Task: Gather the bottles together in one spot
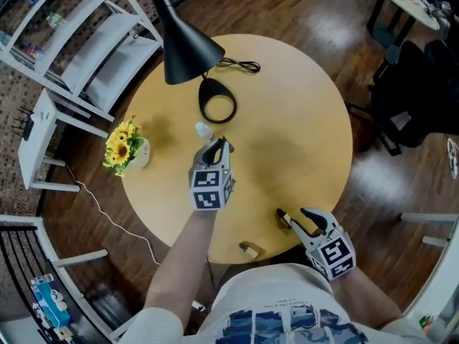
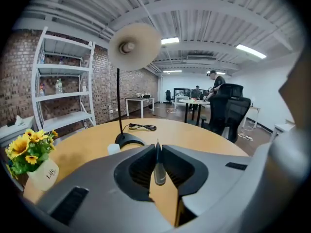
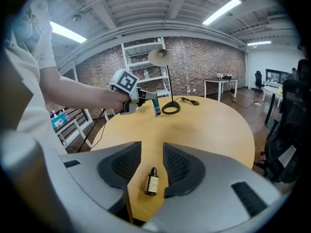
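We are bracketing the dark bottle between the part-open jaws of our right tongs, a squeeze likely needed next, while our shut, empty left tongs are hovering near the white bottle.

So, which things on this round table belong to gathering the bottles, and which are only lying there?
For the job: white bottle, brown dropper bottle, small brown item at the table edge (perhaps a bottle, unclear).
Just lying about: black lamp, its cable, sunflower vase.
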A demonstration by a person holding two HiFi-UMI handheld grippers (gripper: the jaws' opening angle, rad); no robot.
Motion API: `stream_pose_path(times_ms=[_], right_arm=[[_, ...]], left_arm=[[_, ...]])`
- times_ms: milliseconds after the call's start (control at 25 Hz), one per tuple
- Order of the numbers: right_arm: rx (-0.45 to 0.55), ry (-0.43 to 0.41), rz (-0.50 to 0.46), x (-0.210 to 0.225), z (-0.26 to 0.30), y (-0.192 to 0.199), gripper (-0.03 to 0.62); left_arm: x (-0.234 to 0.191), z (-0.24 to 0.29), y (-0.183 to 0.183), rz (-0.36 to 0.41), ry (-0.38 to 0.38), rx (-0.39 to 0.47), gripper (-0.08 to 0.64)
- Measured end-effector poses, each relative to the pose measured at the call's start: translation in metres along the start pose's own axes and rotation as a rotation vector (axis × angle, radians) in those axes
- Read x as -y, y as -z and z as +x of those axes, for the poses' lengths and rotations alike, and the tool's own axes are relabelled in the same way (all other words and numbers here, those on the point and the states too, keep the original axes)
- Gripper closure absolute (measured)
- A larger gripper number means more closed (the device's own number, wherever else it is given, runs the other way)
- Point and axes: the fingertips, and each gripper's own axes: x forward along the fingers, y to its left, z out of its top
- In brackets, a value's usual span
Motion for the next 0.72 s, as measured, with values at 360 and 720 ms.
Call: stream_pose_path(times_ms=[360, 720], right_arm=[[-0.093, -0.016, 0.025, 0.050, -0.002, 0.021, 0.428], [-0.103, -0.033, 0.031, 0.068, -0.003, 0.024, 0.428]], left_arm=[[-0.039, 0.079, 0.018, 0.020, -0.136, -0.036, 0.517], [-0.046, 0.098, 0.025, 0.029, -0.155, -0.066, 0.512]])
